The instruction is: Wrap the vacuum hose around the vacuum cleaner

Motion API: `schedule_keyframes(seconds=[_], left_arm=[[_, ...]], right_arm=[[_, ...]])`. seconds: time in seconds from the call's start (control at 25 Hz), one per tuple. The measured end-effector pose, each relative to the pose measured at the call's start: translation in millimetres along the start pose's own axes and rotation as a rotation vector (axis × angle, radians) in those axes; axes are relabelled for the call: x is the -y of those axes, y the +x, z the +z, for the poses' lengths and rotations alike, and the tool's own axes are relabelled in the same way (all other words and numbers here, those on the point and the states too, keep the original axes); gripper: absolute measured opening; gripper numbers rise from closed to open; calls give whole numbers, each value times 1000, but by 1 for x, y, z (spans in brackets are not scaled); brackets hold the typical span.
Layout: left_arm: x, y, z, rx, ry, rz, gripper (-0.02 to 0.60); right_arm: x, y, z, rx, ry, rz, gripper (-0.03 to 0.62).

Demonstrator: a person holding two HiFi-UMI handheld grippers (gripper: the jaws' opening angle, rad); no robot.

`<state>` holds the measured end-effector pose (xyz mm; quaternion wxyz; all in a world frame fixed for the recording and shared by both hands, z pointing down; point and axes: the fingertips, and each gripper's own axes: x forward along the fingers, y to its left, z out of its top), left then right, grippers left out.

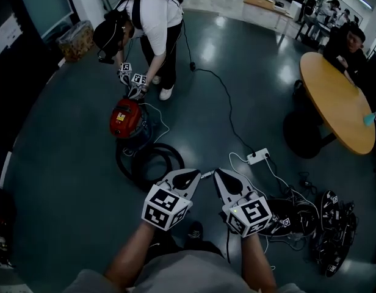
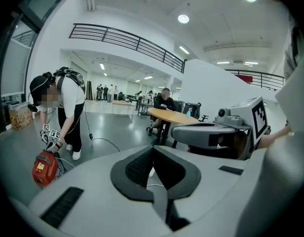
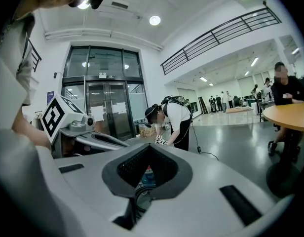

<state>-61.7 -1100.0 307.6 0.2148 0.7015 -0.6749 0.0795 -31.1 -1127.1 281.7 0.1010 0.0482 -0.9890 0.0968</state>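
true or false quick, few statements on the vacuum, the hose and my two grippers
1. The left gripper is shut and empty. True.
2. The right gripper grips the hose. False: it is shut on nothing.
3. The vacuum cleaner is red. True.
4. The hose is wound round the vacuum cleaner. False: it lies looped on the floor beside it.
5. Another person bends over the vacuum cleaner. True.

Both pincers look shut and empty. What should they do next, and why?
Probably open the right gripper and lower it toward the hose: it and the left gripper are shut on nothing, and the hose lies looped on the floor beside the vacuum cleaner, not wrapped around it.
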Motion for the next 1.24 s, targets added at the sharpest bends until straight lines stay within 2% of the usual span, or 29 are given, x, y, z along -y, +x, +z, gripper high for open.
schedule_keyframes(seconds=[0.64,1.24], left_arm=[[23,-10,2,5,37,-17,8],[36,-6,-10,-28,48,-30,8]], right_arm=[[-4,-22,3,16,19,-27,5],[0,-33,0,16,21,-32,5]])
